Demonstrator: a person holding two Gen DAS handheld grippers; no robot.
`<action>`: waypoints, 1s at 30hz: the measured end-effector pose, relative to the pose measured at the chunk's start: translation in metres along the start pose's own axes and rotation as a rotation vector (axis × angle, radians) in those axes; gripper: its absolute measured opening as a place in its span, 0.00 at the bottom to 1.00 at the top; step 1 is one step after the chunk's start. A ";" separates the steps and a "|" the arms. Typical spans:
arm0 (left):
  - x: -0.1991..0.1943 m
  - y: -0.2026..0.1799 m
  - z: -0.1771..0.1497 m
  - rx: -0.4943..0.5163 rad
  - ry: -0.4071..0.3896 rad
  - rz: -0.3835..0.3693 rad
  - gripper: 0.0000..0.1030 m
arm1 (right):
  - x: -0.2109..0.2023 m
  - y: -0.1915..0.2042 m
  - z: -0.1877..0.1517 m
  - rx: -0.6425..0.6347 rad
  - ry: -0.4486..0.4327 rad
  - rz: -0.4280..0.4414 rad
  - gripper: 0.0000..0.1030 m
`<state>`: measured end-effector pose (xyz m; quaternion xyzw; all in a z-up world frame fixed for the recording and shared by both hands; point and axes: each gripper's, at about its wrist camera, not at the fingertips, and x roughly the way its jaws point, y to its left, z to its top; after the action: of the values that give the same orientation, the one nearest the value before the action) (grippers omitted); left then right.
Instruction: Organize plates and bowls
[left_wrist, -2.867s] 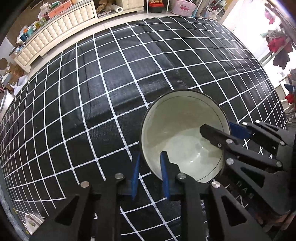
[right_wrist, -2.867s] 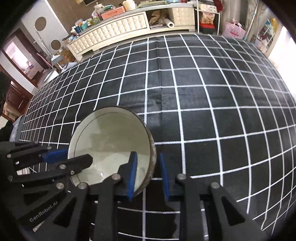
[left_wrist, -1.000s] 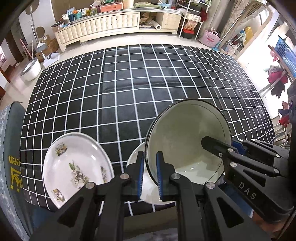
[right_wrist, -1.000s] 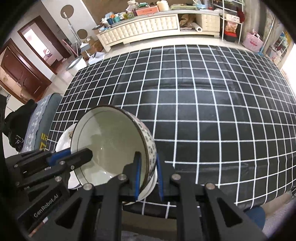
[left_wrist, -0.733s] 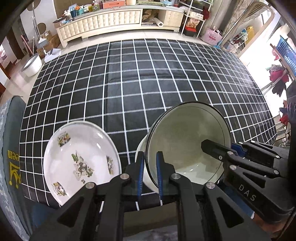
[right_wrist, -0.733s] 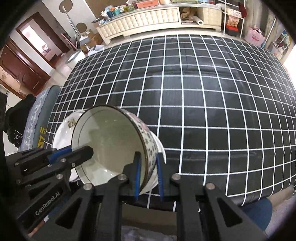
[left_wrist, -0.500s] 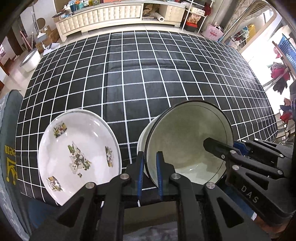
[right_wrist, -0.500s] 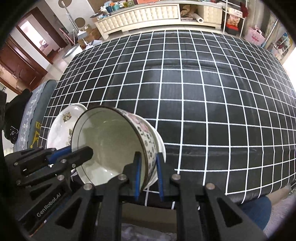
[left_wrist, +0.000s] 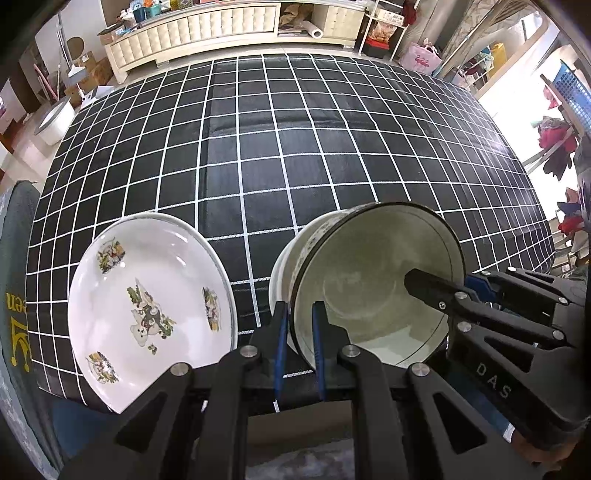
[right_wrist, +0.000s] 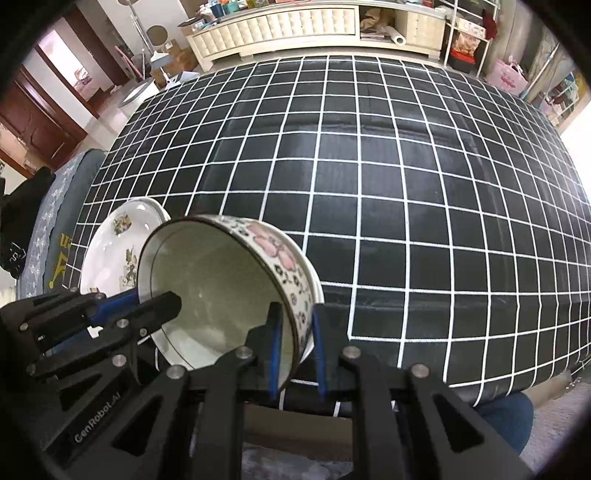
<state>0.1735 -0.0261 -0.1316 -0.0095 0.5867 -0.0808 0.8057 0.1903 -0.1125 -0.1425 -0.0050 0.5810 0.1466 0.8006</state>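
A deep bowl (left_wrist: 369, 280) with a dark rim and pink flowers on its outside (right_wrist: 280, 254) is tilted, mouth toward me, at the table's near edge. My left gripper (left_wrist: 298, 314) is shut on its left rim and my right gripper (right_wrist: 295, 317) on its right rim. Each gripper shows in the other's view, the right gripper (left_wrist: 443, 284) and the left gripper (right_wrist: 147, 302). Under the bowl peeks a white dish (left_wrist: 282, 266), whose edge (right_wrist: 318, 291) shows beside the flowers. A white plate (left_wrist: 147, 295) with bear pictures lies just left of it (right_wrist: 114, 251).
The table wears a black cloth with a white grid (left_wrist: 295, 147), bare beyond the dishes. A grey-blue cushioned seat (left_wrist: 14, 277) stands at the left. A cream sideboard (left_wrist: 207, 26) stands beyond the table's far end. Something blue (right_wrist: 509, 413) sits below the near edge.
Both grippers have come down with the bowl toward the white dish at the near edge. The plate now shows larger and fuller. Little has shifted in the last half second.
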 end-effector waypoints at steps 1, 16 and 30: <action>0.000 0.000 0.000 0.004 -0.002 0.001 0.11 | 0.001 0.001 0.000 0.000 0.005 -0.005 0.19; -0.007 -0.005 -0.001 0.029 -0.023 0.004 0.19 | -0.014 0.002 0.000 -0.011 -0.052 -0.014 0.50; -0.059 -0.008 -0.004 0.044 -0.156 0.023 0.44 | -0.054 -0.001 -0.009 -0.004 -0.188 -0.008 0.71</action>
<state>0.1516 -0.0256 -0.0764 0.0087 0.5202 -0.0831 0.8500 0.1672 -0.1271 -0.0946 0.0050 0.5030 0.1442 0.8522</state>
